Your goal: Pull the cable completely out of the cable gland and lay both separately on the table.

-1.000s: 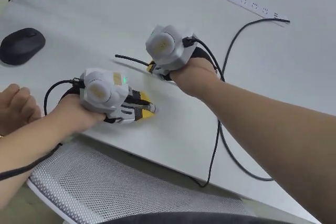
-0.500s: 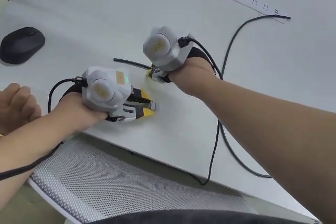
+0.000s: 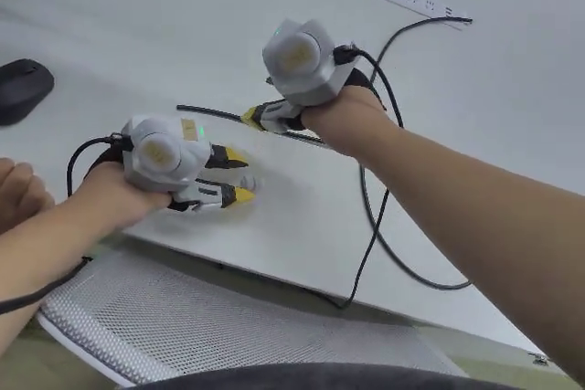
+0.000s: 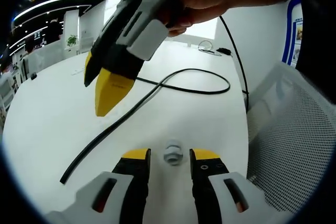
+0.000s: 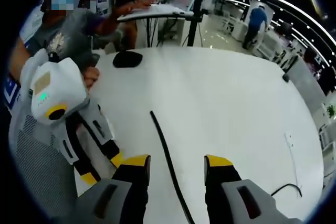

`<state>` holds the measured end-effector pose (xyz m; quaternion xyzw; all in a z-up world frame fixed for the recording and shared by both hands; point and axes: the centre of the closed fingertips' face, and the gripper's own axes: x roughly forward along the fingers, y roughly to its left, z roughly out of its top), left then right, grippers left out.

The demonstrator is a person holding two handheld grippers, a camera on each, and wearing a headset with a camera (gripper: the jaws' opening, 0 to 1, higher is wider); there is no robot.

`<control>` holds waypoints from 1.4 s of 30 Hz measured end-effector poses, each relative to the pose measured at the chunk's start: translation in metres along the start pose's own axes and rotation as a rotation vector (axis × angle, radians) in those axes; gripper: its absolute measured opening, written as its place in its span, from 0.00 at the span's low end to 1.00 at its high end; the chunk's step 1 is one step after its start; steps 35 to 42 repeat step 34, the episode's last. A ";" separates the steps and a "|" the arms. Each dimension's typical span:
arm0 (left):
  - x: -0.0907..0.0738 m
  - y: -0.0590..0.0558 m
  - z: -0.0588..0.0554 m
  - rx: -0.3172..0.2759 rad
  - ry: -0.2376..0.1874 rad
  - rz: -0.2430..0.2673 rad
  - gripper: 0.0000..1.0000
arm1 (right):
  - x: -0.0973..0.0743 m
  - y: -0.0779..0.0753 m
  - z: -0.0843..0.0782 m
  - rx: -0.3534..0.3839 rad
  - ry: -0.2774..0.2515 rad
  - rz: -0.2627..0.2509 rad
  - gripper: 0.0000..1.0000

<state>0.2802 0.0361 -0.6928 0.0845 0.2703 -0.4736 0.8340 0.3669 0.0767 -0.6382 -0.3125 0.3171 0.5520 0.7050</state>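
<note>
One cable (image 4: 113, 129), one cable gland (image 4: 172, 153), apart

The left claw (image 4: 171, 154) and right claw (image 5: 177, 161) opened — gland (image 4: 172, 151), cable (image 5: 159, 129) freed.

Bright, even light from above; faint, soft shadows on the white table (image 3: 137, 6); ceiling light strips (image 4: 58, 1) glare; both gripper views bend and blur toward the edges.
</note>
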 end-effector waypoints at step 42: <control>-0.086 -0.039 0.090 -0.128 -0.212 0.030 0.66 | -0.196 0.055 -0.104 0.411 -0.366 -0.134 0.64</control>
